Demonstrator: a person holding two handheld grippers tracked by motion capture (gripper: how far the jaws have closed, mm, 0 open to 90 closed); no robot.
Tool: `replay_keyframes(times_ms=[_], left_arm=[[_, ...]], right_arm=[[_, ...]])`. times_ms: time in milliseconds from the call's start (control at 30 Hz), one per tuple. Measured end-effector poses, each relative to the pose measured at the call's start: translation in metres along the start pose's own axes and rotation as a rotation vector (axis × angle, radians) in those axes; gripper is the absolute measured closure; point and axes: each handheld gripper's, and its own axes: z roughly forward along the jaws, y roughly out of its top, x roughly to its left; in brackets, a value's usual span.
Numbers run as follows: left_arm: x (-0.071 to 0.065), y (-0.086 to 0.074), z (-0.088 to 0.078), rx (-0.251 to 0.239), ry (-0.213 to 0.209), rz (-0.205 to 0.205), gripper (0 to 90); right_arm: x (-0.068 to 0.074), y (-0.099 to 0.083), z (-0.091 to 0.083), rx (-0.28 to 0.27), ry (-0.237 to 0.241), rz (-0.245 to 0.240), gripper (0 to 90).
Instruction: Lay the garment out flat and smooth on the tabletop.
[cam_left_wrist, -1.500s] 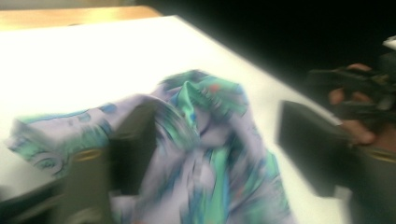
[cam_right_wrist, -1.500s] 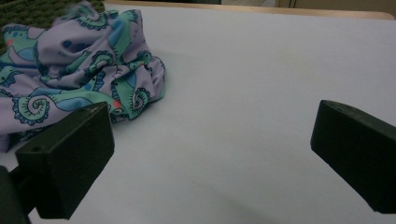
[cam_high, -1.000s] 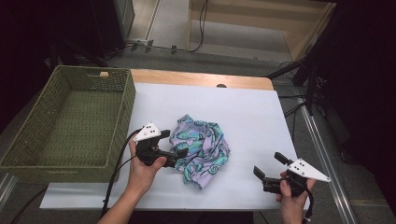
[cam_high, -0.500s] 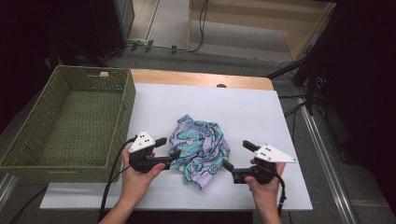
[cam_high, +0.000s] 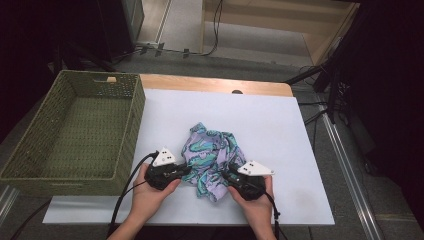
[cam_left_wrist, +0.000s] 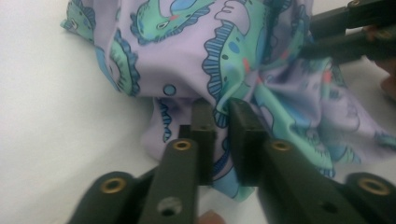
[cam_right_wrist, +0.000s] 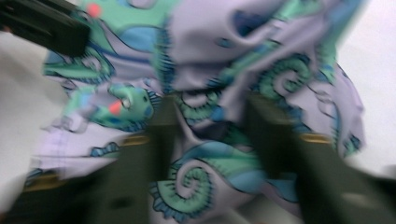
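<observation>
1 cloth (cam_high: 212, 157); L gripper (cam_left_wrist: 219, 119) & R gripper (cam_right_wrist: 210, 121) both closing, pinching it; 1 basket (cam_high: 75, 130).

A white sheet (cam_high: 280, 130) covers a wooden table (cam_high: 210, 84), whose bare strip shows along the far edge. Beyond it lies a grey floor (cam_high: 185, 25) with black cables (cam_high: 216, 25), beside light wooden furniture (cam_high: 320, 45). Both sides of the room are dark.
</observation>
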Motion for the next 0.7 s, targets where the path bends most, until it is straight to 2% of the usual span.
replay_keyframes(times_ms=[33,67,133,167,200,233,267,300,333,367,400,433,500,533,567,600,667,700], left_arm=[[0.001,0.0,-0.002,0.001,-0.005,0.002,83.2],[0.002,-0.001,-0.004,-0.002,-0.005,0.0,84.1],[0.003,-0.002,-0.008,-0.009,0.006,0.007,84.3],[0.004,-0.002,-0.01,-0.013,0.019,0.007,84.3],[0.006,-0.001,-0.015,-0.032,0.039,-0.008,84.3],[0.006,-0.001,-0.015,-0.032,0.039,-0.008,84.3],[0.008,-0.001,-0.018,-0.042,0.051,-0.014,84.4],[0.01,0.0,-0.023,-0.061,0.062,-0.025,84.4],[0.01,0.0,-0.023,-0.061,0.062,-0.025,84.3],[0.011,0.0,-0.026,-0.066,0.06,-0.028,84.3],[0.013,0.0,-0.028,-0.075,0.056,-0.034,84.4],[0.015,0.0,-0.032,-0.091,0.052,-0.04,84.3],[0.017,0.0,-0.035,-0.104,0.055,-0.046,84.3],[0.017,0.0,-0.035,-0.104,0.055,-0.046,84.3],[0.017,0.001,-0.036,-0.113,0.057,-0.049,84.3],[0.017,0.001,-0.037,-0.121,0.054,-0.052,84.3],[0.017,0.002,-0.038,-0.131,0.049,-0.053,84.0],[0.016,0.002,-0.038,-0.135,0.038,-0.056,84.0]], right_arm=[[0.0,0.0,0.0,0.0,0.0,0.0,76.9],[-0.011,-0.002,-0.006,0.0,-0.003,0.014,85.5],[-0.016,-0.003,-0.011,-0.008,-0.011,0.023,86.2],[-0.028,-0.004,-0.022,-0.031,-0.041,0.043,86.8],[-0.034,-0.004,-0.029,-0.045,-0.068,0.057,86.9],[-0.034,-0.004,-0.029,-0.045,-0.068,0.057,86.9],[-0.046,-0.005,-0.043,-0.077,-0.116,0.084,87.0],[-0.053,-0.006,-0.051,-0.09,-0.144,0.102,87.1],[-0.061,-0.007,-0.058,-0.106,-0.168,0.118,87.1],[-0.061,-0.007,-0.058,-0.106,-0.168,0.118,87.1],[-0.068,-0.009,-0.065,-0.116,-0.193,0.138,87.1],[-0.082,-0.014,-0.078,-0.131,-0.238,0.178,87.2],[-0.095,-0.019,-0.089,-0.135,-0.289,0.211,87.3],[-0.095,-0.019,-0.089,-0.135,-0.289,0.211,87.3],[-0.106,-0.024,-0.098,-0.137,-0.341,0.243,87.3],[-0.106,-0.024,-0.098,-0.137,-0.341,0.243,87.3],[-0.117,-0.029,-0.11,-0.151,-0.4,0.28,86.9],[-0.117,-0.029,-0.11,-0.151,-0.4,0.28,86.9]])
